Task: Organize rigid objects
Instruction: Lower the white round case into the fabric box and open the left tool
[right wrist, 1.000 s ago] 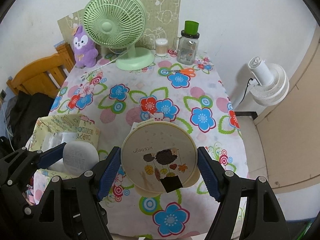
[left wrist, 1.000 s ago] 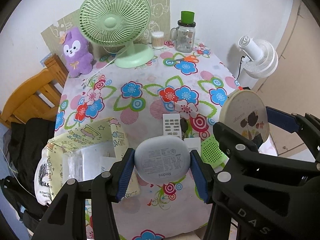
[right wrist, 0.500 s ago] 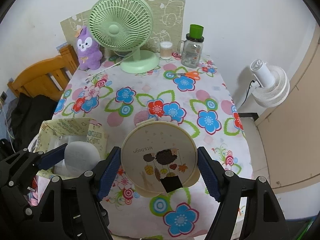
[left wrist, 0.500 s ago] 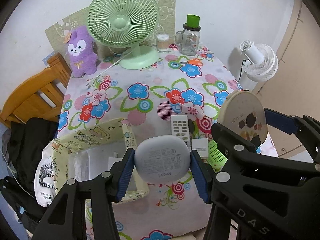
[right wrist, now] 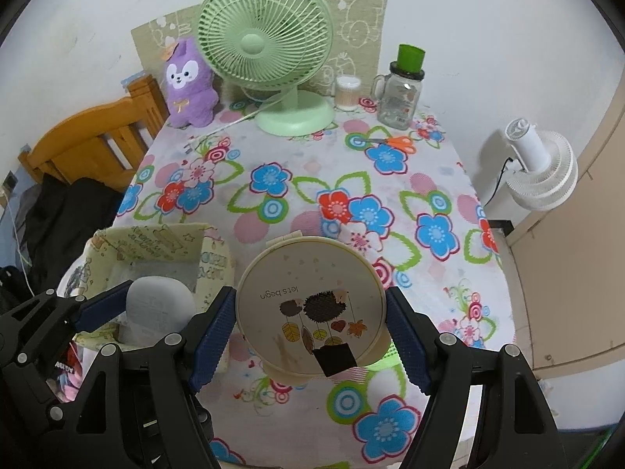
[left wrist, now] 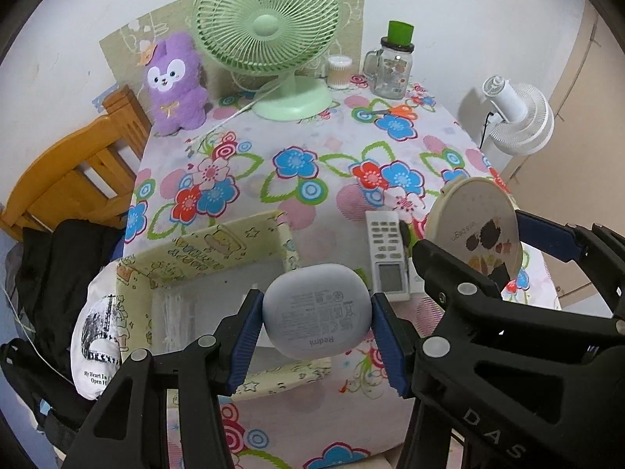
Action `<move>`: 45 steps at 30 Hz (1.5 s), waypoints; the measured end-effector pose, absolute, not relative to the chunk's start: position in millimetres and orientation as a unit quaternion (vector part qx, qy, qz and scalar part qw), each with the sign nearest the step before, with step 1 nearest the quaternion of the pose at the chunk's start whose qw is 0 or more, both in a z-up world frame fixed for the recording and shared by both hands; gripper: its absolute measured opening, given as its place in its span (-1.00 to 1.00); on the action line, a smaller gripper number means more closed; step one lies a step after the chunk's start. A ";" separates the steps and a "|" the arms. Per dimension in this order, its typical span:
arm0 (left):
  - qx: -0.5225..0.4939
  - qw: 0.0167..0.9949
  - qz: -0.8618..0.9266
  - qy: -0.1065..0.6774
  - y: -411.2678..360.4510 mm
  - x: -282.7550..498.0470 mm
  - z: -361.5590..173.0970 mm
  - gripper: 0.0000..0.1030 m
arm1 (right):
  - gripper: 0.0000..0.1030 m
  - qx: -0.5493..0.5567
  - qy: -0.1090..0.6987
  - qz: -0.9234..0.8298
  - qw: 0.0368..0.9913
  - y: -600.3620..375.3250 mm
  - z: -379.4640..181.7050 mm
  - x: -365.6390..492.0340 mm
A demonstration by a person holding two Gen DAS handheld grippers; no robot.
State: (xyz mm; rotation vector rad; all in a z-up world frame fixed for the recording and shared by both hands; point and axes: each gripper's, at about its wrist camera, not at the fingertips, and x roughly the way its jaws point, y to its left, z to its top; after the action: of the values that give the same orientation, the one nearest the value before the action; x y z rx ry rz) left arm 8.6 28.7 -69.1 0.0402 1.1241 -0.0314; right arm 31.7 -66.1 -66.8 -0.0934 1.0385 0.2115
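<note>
The grey earbud case (left wrist: 316, 310), low centre of frame, is pinched by the left gripper (left wrist: 316, 332) above the open patterned box (left wrist: 218, 242), likely its destination, while the right gripper (right wrist: 310, 322) clamps the round compact (right wrist: 310, 305), whose bulk hides the table behind.

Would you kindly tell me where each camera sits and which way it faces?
Left wrist: on the left tool, facing down the floral table; grips a grey earbud case.
Right wrist: on the right tool, same heading; grips a round cream tin.
Shared: green desk fan, yellow patterned box, each other's tool.
</note>
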 end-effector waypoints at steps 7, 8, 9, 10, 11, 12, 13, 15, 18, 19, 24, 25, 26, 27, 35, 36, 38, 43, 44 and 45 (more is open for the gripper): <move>0.007 0.840 -0.008 0.543 47.0 6.9 -80.0 0.11 | 0.50 -0.056 0.504 0.108 0.855 -47.4 -75.5 30.6; 0.006 0.839 -0.006 0.544 50.0 6.6 -80.9 0.11 | 0.50 -0.058 0.505 0.111 0.854 -44.2 -76.6 30.9; 0.004 0.838 -0.004 0.545 52.9 6.2 -81.9 0.11 | 0.50 -0.059 0.506 0.112 0.853 -42.1 -77.3 30.8; 0.003 0.838 -0.002 0.546 55.7 5.8 -83.0 0.11 | 0.50 -0.061 0.506 0.114 0.853 -39.1 -78.2 30.7; 0.002 0.837 0.000 0.547 58.6 5.5 -84.0 0.11 | 0.50 -0.063 0.507 0.116 0.852 -35.6 -79.2 30.6; 0.001 0.836 0.002 0.548 61.9 5.2 -85.2 0.11 | 0.50 -0.065 0.507 0.117 0.852 -33.5 -79.7 30.8; 0.000 0.836 0.004 0.549 64.3 5.1 -86.2 0.11 | 0.50 -0.067 0.507 0.118 0.851 -30.0 -80.8 30.8; -0.001 0.835 0.007 0.551 69.4 4.4 -88.5 0.11 | 0.50 -0.070 0.508 0.121 0.850 -25.9 -82.3 30.7; -0.002 0.833 0.011 0.554 77.9 3.3 -92.3 0.11 | 0.50 -0.075 0.509 0.124 0.849 -18.4 -84.7 30.0; -0.002 0.832 0.012 0.554 79.7 3.3 -93.5 0.11 | 0.50 -0.077 0.510 0.125 0.848 -14.7 -86.1 30.0; -0.006 0.828 0.016 0.560 91.9 2.2 -100.8 0.11 | 0.50 -0.086 0.512 0.133 0.844 -0.6 -90.6 29.8; -0.005 0.827 0.017 0.562 94.4 2.2 -103.5 0.11 | 0.50 -0.087 0.513 0.134 0.843 2.2 -91.9 30.1; -0.005 0.826 0.018 0.564 96.2 1.9 -105.7 0.10 | 0.50 -0.088 0.515 0.134 0.842 4.7 -93.2 30.3; -0.004 0.824 0.019 0.567 98.3 1.8 -108.8 0.11 | 0.50 -0.090 0.516 0.135 0.841 7.1 -94.5 30.6; -0.007 0.810 0.020 0.586 111.2 2.0 -126.2 0.11 | 0.50 -0.100 0.523 0.139 0.835 24.4 -105.1 35.4; -0.007 0.809 0.021 0.588 112.9 2.2 -128.2 0.11 | 0.50 -0.100 0.524 0.139 0.834 25.7 -106.2 36.5; -0.009 0.806 0.018 0.592 115.1 3.1 -131.2 0.11 | 0.50 -0.101 0.526 0.139 0.833 28.2 -108.4 38.5; -0.026 0.796 0.004 0.604 119.2 6.3 -137.2 0.21 | 0.50 -0.100 0.531 0.138 0.830 33.5 -114.2 43.3; -0.027 0.798 0.004 0.602 120.2 6.4 -136.3 0.31 | 0.50 -0.100 0.532 0.139 0.829 35.0 -115.0 44.2; -0.028 0.799 0.003 0.601 120.6 6.4 -135.6 0.37 | 0.50 -0.101 0.532 0.139 0.829 35.7 -115.2 44.8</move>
State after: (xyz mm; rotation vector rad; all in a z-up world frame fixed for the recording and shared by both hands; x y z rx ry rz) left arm 6.4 120.6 -135.6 -0.0594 1.2899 0.0062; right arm 44.8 35.7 -115.2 -0.2141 1.1296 0.2952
